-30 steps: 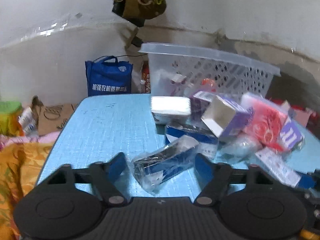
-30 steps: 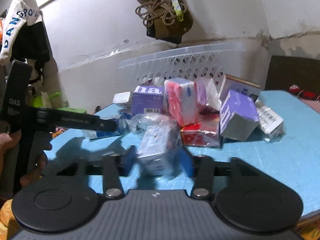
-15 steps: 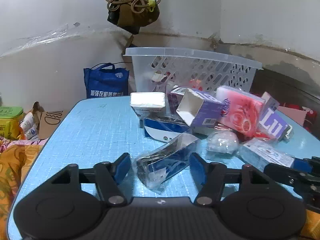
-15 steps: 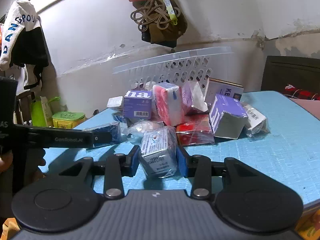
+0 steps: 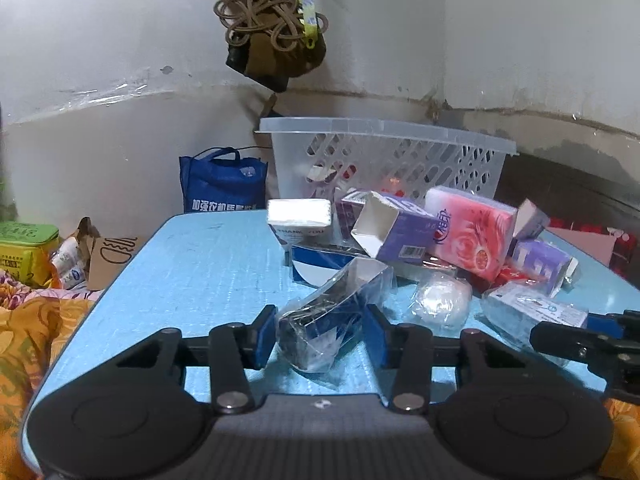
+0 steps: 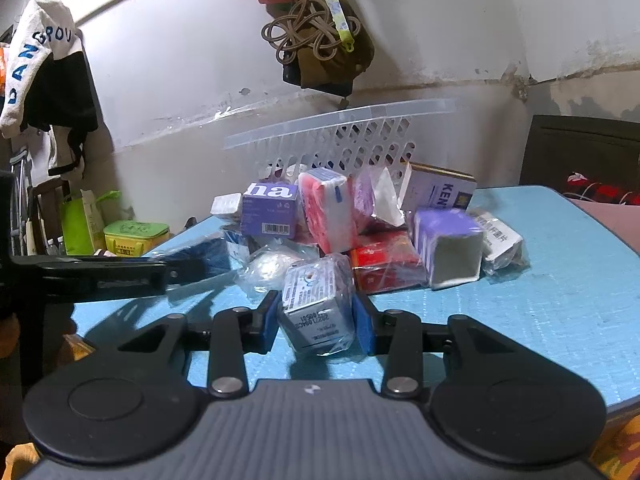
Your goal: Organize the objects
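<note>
My left gripper [image 5: 322, 334] is shut on a dark blue box in clear plastic wrap [image 5: 332, 312], held just above the blue table [image 5: 192, 272]. My right gripper [image 6: 316, 318] is shut on a white-and-blue wrapped packet [image 6: 318, 304] with printed numbers. A pile of boxes lies behind: a purple open-ended box [image 5: 394, 230], a pink tissue pack [image 5: 470, 236], a white box [image 5: 299, 216], a red pack [image 6: 386, 266]. A clear perforated basket [image 5: 384, 156] stands at the table's far edge. The left gripper also shows in the right wrist view [image 6: 188, 266].
A blue tote bag [image 5: 222, 186] and a green box [image 5: 26, 246] sit beyond the table's left side. A knotted rope and bag [image 5: 272, 36] hang on the wall. Orange patterned cloth [image 5: 28, 344] lies at the left. A dark cabinet [image 6: 580, 152] stands at the right.
Both grippers closed on their packets and lifted them slightly off the table. The left view drew back and rose, so the pile and basket look farther away.
</note>
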`<control>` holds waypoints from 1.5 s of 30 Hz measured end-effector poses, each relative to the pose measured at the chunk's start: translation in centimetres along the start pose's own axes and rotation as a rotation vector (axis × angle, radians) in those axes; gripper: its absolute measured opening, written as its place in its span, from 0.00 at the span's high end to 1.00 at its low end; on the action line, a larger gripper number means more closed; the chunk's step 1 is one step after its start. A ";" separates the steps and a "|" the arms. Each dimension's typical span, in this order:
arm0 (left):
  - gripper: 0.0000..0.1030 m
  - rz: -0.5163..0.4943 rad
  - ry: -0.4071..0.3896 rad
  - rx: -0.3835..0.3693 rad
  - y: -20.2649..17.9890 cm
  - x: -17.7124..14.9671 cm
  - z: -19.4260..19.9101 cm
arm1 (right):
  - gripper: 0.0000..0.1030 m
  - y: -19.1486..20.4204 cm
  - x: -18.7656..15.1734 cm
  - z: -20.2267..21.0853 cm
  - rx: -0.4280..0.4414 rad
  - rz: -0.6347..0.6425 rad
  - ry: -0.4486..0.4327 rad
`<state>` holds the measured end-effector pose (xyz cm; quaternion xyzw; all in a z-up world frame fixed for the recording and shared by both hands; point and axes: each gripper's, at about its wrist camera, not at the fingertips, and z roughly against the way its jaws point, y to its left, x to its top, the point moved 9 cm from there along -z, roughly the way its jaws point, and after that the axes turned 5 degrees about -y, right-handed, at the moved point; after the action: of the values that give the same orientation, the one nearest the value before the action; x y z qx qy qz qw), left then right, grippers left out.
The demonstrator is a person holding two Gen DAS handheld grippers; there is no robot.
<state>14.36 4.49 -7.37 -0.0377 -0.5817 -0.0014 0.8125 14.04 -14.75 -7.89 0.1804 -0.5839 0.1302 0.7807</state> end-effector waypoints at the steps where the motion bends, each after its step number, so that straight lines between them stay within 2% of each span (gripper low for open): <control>1: 0.52 0.008 -0.005 0.003 0.2 0.1 0.2 | 0.59 0.0 0.0 0.0 -0.001 0.000 0.000; 20: 0.52 0.019 -0.076 0.017 0.4 2.9 2.7 | 0.59 -0.2 3.0 2.1 -0.036 0.032 -0.063; 30: 0.52 0.015 -0.120 -0.013 -0.6 5.2 2.9 | 0.59 -0.4 5.7 2.0 -0.064 0.077 -0.110; 34: 0.52 0.014 -0.150 -0.035 -0.9 7.4 2.6 | 0.59 -0.5 7.8 1.9 -0.068 0.100 -0.143; 39: 0.52 0.006 -0.204 -0.073 -1.8 12.7 1.3 | 0.59 -0.8 12.4 0.6 -0.029 0.096 -0.195; 43: 0.52 0.029 -0.197 -0.106 -2.4 17.7 -2.5 | 0.59 -1.3 17.3 -2.8 -0.017 0.103 -0.215; 45: 0.52 0.021 -0.165 -0.086 -2.6 19.3 -5.6 | 0.59 -1.9 18.9 -5.4 -0.059 0.139 -0.195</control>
<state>25.77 2.39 9.24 -0.0787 -0.6455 -0.0147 0.7595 24.89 -14.23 8.58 0.1283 -0.6717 0.1487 0.7143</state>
